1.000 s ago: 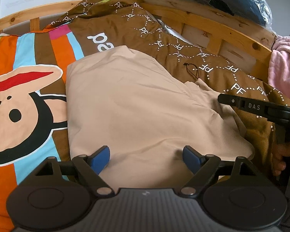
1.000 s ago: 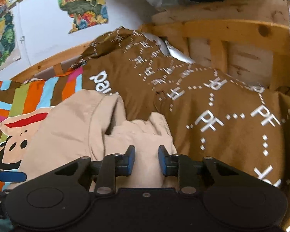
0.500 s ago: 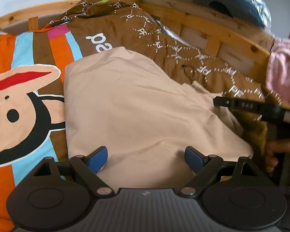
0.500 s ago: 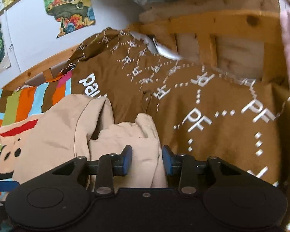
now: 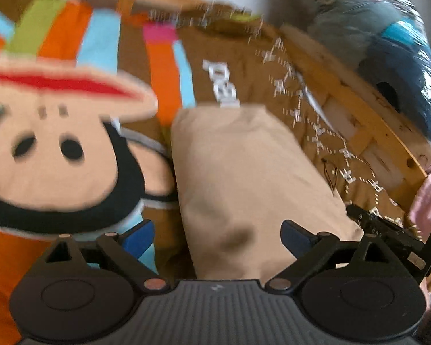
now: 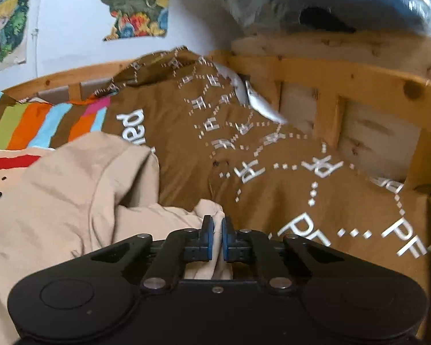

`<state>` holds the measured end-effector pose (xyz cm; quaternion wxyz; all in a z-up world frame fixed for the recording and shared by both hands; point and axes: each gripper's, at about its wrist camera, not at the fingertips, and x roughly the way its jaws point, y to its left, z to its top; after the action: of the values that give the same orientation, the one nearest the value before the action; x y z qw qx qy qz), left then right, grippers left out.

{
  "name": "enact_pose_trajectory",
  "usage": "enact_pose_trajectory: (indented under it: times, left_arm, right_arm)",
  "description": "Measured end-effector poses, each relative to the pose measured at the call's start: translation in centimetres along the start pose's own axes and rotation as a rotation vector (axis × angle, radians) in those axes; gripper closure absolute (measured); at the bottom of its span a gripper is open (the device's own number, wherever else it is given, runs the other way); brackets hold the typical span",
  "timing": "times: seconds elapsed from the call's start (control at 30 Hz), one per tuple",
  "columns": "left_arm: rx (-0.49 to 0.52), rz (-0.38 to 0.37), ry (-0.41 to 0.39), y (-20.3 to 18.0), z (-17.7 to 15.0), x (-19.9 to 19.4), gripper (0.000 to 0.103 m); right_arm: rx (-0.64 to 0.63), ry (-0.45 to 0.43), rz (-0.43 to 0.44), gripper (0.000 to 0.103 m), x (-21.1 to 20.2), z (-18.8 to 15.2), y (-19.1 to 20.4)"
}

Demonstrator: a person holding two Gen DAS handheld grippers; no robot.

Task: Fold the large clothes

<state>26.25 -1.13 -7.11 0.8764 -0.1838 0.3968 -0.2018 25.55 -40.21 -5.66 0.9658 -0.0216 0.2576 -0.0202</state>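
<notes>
A beige garment (image 5: 244,178) lies half-folded on a bed (image 5: 71,155), at the centre of the left wrist view; a bunched edge at its 3 o'clock side is pinched in the right hand-held gripper (image 6: 217,240), whose jaws have just been closing on the cloth; the left hand-held gripper (image 5: 217,237) stands wide over the near hem, jaws just opened further, nothing held. The fold is best carried by lifting the pinched edge clear and laying it toward 9 o'clock, with the hem pinned flat. "PF" is printed repeatedly on the brown cover (image 6: 301,189); white lettering beyond the garment, at 12 o'clock, cannot be made out.
</notes>
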Motion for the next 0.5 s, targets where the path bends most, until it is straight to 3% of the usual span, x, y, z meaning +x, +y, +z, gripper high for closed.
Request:
enact_pose_trajectory:
  times: [0.1, 0.17, 0.23, 0.33, 0.5]
  left_arm:
    - [-0.013, -0.029, 0.066, 1.2, -0.4, 1.1, 0.008]
    - [0.013, -0.035, 0.095, 1.2, -0.9, 1.7, 0.009]
    - [0.029, -0.058, 0.112, 1.1, -1.1, 1.9, 0.009]
    - [0.036, -0.084, 0.119, 0.7, -1.4, 2.2, 0.009]
    - [0.018, -0.099, 0.142, 0.7, -1.2, 3.0, 0.006]
  right_arm:
    - [0.016, 0.02, 0.033, 0.094, -0.6, 0.6, -0.4]
    - [0.072, 0.017, 0.097, 0.083, -1.8, 1.5, -1.3]
    - [0.122, 0.022, 0.182, 0.053, -2.3, 2.7, -2.0]
    - [0.123, 0.122, 0.369, 0.027, -0.4, 5.4, -1.8]
    - [0.088, 0.3, 0.51, 0.009, 5.0, 8.5, 0.5]
